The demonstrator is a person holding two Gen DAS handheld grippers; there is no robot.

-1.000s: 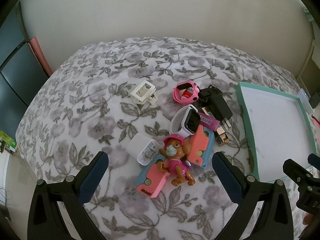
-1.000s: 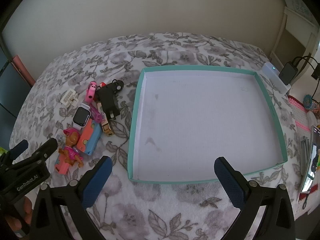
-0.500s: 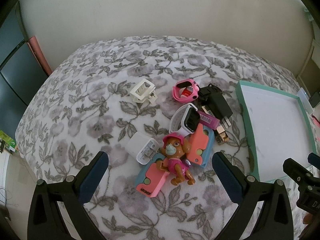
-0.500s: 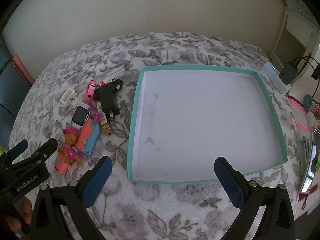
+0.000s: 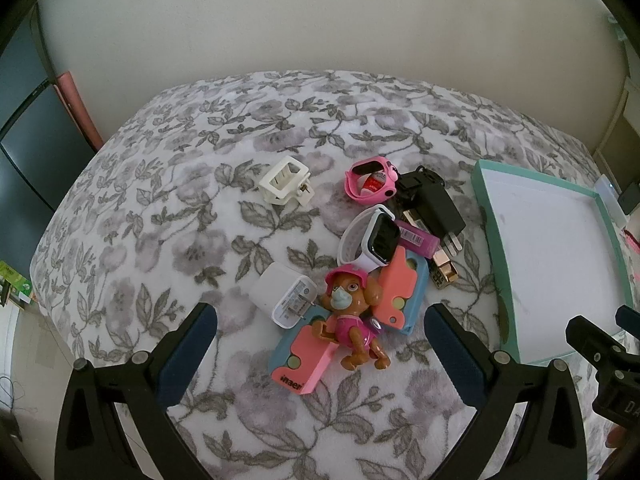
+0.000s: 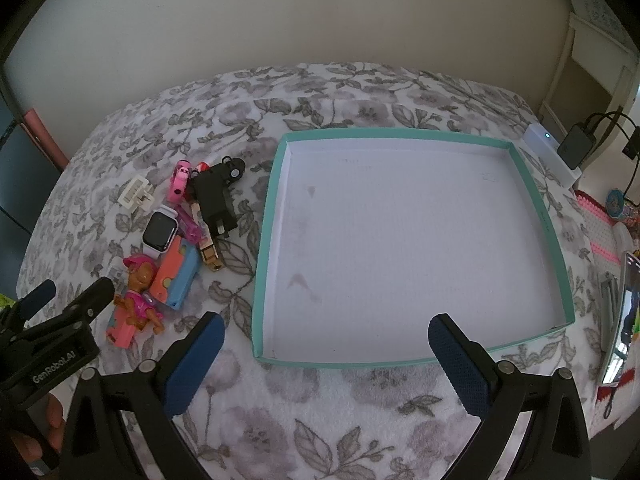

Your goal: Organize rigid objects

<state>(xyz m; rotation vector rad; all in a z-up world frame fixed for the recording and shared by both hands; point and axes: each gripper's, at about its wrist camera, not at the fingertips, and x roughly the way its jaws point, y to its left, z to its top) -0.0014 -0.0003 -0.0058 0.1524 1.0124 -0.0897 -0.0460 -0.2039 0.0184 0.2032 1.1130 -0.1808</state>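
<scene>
A pile of small objects lies on the floral blanket: a pup toy figure (image 5: 354, 314), two coral-and-blue cases (image 5: 402, 294), a white charger cube (image 5: 282, 294), a white smartwatch (image 5: 374, 240), a pink watch (image 5: 370, 178), a black charger (image 5: 434, 202), a purple stick (image 5: 418, 237), a gold item (image 5: 442, 274) and a cream hair claw (image 5: 285, 180). The pile also shows in the right wrist view (image 6: 172, 248). An empty teal-rimmed tray (image 6: 536, 216) lies to its right. My left gripper (image 5: 320, 350) is open, just short of the pup toy. My right gripper (image 6: 326, 360) is open above the tray's near rim.
The blanket's near edge drops off at the left (image 5: 36, 280). A white power strip (image 6: 554, 156) with black plugs sits beyond the tray's far right corner. A phone (image 6: 624, 316) and pink items lie at the right edge. A wall stands behind.
The left gripper has crept slightly forward and down toward the pile. The right gripper has barely moved. Both stay open.
</scene>
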